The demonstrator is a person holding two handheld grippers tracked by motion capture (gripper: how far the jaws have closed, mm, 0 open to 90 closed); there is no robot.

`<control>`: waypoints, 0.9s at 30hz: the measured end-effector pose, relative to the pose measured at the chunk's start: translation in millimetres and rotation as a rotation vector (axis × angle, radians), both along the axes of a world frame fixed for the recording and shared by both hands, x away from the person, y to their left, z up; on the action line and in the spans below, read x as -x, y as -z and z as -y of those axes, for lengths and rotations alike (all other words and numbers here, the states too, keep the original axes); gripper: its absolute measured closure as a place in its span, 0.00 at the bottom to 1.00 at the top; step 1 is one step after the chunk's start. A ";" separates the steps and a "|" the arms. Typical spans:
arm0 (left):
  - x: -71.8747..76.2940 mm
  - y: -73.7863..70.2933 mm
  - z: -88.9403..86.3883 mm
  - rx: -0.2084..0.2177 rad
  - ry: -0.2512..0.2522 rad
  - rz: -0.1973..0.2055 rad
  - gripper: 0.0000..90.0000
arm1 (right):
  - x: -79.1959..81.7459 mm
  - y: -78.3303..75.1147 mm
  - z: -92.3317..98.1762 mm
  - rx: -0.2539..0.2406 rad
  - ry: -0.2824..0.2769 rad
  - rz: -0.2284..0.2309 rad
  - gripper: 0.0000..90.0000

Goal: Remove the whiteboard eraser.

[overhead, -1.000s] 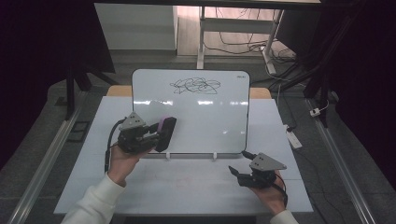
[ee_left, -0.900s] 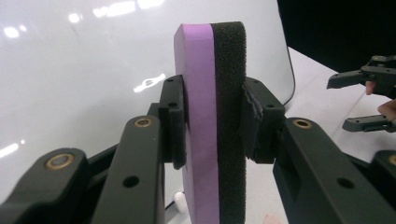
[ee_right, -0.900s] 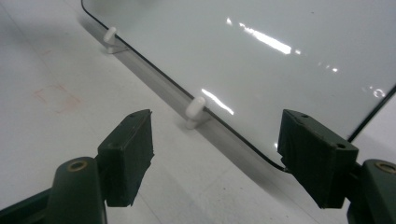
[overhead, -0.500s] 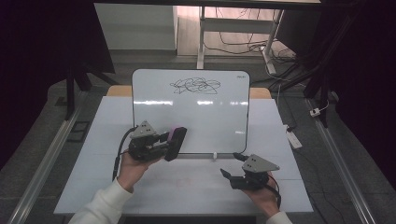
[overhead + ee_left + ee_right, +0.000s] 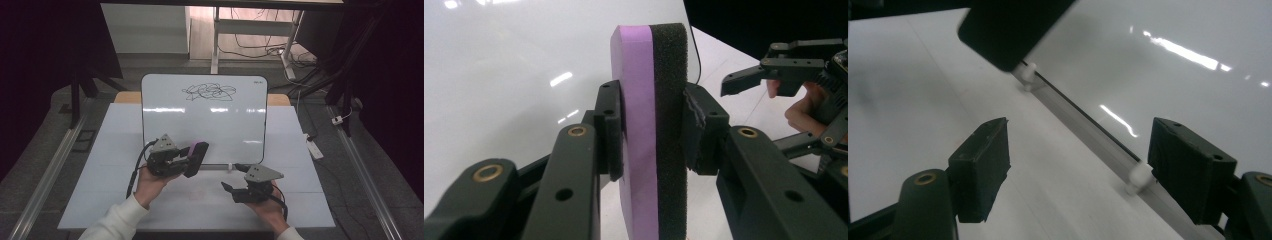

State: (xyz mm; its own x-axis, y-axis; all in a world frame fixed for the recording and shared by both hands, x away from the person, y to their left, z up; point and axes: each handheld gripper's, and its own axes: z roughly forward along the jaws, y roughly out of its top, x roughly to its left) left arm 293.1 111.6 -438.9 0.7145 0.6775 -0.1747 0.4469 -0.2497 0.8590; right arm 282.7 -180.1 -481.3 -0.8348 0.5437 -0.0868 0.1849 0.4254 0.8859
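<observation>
High view: two hand-held grippers are working at the near edge of a whiteboard point(image 5: 204, 117).

High view is showing the left gripper point(image 5: 192, 160) clamping an eraser point(image 5: 197, 156) just over the board's lower edge, while the right gripper point(image 5: 230, 189) is hovering over the white table point(image 5: 100, 165), near the board's bottom rail; a black scribble point(image 5: 209, 92) is sitting near the board's top. Left gripper view is showing the eraser point(image 5: 649, 125) standing upright, its purple layer and black foam layer pinched between the pads point(image 5: 608, 127), with the right gripper point(image 5: 749, 80) off to the side. Right gripper view is showing its jaws standing wide apart, having just been opening, with nothing between them, facing the board's rail point(image 5: 1088, 132) and the eraser's dark end point(image 5: 1008, 30) above.
</observation>
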 end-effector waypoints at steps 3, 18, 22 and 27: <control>-0.4 2.1 2.6 0.003 0.003 -0.005 0.70 | -2.3 -1.3 -10.8 -0.038 -0.012 -0.029 0.26; 1.5 5.5 10.4 0.023 0.007 0.002 0.70 | -11.6 -0.2 -60.8 -0.095 0.001 -0.132 0.24; 1.7 6.8 13.3 0.023 0.009 0.001 0.70 | -12.1 1.7 -64.5 -0.113 0.000 -0.161 0.25; 2.9 8.4 18.3 0.024 0.005 0.008 0.70 | -13.0 2.5 -68.6 -0.124 0.012 -0.180 0.28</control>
State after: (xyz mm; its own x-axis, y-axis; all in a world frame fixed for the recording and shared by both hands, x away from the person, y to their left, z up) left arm 290.1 93.3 -447.3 0.7194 0.6695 -0.1850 0.4386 -0.2312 0.8684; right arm 295.7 -111.6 -483.8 -0.8244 0.5506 0.1312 0.3491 0.3122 0.8836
